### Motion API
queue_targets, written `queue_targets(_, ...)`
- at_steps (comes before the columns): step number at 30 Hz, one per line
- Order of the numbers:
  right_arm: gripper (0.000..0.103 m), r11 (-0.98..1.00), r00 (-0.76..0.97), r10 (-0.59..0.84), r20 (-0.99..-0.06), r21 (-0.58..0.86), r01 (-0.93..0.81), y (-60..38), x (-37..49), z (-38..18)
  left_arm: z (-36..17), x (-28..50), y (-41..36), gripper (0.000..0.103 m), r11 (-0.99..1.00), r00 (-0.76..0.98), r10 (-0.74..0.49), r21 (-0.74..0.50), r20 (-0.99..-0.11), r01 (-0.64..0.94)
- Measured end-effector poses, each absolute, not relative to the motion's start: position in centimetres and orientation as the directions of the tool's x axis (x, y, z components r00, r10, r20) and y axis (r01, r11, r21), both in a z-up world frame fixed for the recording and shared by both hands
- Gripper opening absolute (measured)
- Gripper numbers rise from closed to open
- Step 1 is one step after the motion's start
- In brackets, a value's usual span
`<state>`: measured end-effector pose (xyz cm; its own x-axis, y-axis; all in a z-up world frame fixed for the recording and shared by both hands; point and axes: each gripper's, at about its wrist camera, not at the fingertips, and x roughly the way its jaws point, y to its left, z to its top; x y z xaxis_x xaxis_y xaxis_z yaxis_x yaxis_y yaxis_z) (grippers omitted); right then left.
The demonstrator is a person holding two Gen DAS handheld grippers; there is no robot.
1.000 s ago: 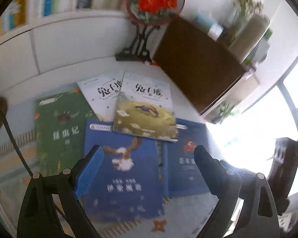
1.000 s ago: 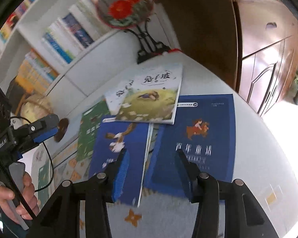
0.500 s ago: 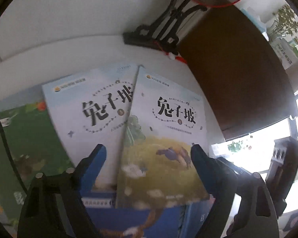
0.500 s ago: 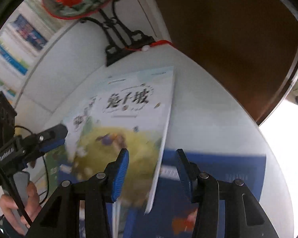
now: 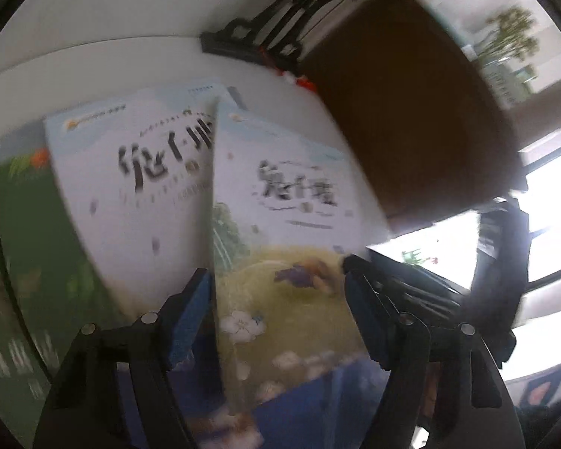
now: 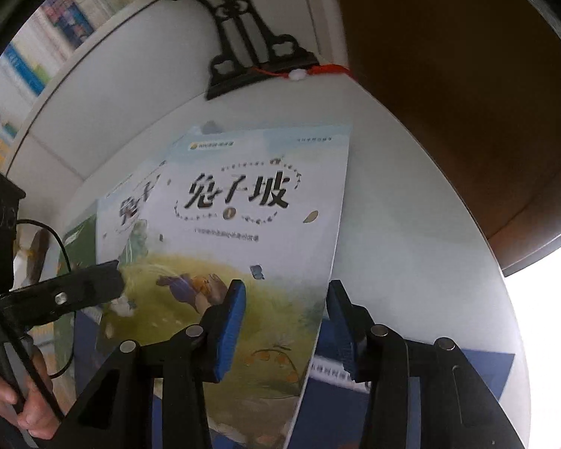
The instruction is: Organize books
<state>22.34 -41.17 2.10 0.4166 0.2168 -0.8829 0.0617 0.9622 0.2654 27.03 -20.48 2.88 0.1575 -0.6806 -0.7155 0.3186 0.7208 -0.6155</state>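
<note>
Books lie fanned across the white tabletop (image 6: 411, 224), and the topmost is a thin paperback with a pale blue and yellow-green illustrated cover (image 6: 243, 224); it rests partly on a matching pale paperback (image 5: 131, 187) and on a dark blue book (image 6: 411, 381), with a green book (image 5: 22, 232) farther to the left. The left gripper (image 5: 276, 307) straddles the top paperback's lower part; its jaws have just been closing, yet they stand apart with the cover between them and neither pad clearly pressing on it. The right gripper (image 6: 286, 314) hovers at the book's right edge, its jaws apart on either side of that edge and not clamped. Judging by its slim profile, this paperback is light and floppy with a glossy, possibly slick cover. A sensible hold would be at the free right edge, where it overhangs the blue book, pinched deep enough that it does not sag or slip.
</note>
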Motion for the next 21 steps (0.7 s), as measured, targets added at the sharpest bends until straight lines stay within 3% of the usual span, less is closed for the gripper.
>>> queue_targets(4,0.045,0.956,0.397,0.286,-0.872,0.288,-0.056,-40.0,20.3,2.8,4.1,21.7,-18.1,0.070,0.622,0.184,-0.781,-0.716,-0.597,0.316)
queue_targets(9,0.045,0.918,0.341,0.396,-0.852,0.359,-0.169,-37.4,18.6,1.8,2.0,20.4,-19.3,0.070,0.698,0.198,-0.713,-0.657,-0.672,0.286)
queue_targets(12,0.045,0.926,0.339,0.375,-0.863,0.338,-0.165,-36.6,18.7,1.9,1.0,20.8,-18.2,0.061,0.661,0.207,-0.750,-0.722,-0.628,0.203)
queue_targets(15,0.045,0.904,0.303,0.426,-0.852,0.409,-0.122,-37.9,18.8,1.8,0.3,21.1,-16.4,0.040,0.588,0.210,-0.802,-0.802,-0.560,0.108)
queue_targets(19,0.062,0.842,0.276,0.525,-0.805,0.538,-0.032,-40.2,17.8,1.8,0.0,21.3,-16.0,0.040,0.505,0.185,-0.853,-0.862,-0.489,0.050)
queue_targets(21,0.062,0.810,0.272,0.565,-0.779,0.586,-0.005,-40.8,16.9,1.8,-0.2,21.5,-16.2,0.040,0.425,0.173,-0.892,-0.905,-0.418,0.003)
